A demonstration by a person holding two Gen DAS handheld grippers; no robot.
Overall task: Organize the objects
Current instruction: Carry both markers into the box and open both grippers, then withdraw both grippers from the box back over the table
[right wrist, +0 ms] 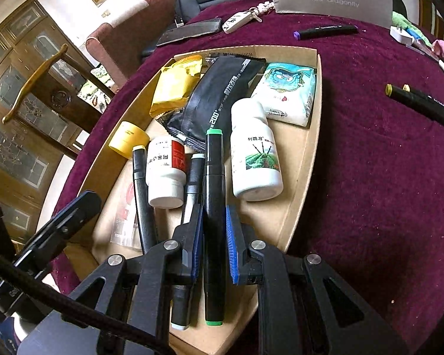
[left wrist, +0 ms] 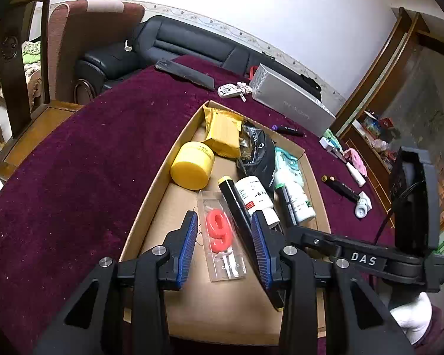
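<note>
Jaws of the right gripper (right wrist: 213,233) clamp a green-capped marker (right wrist: 212,207), left gripper (left wrist: 225,242) jaws parted, empty, its wrist cropped.

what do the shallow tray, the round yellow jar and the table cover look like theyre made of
Shallow brown tray: looks like plain matte cardboard, with thin folded walls.
Round yellow jar: probably plastic, smooth with a soft sheen.
Dark red table cover: plush fabric, fuzzy nap with specks of lint.

Both wrist views close, angled down, sharing cardboard tray (left wrist: 162,177)
</note>
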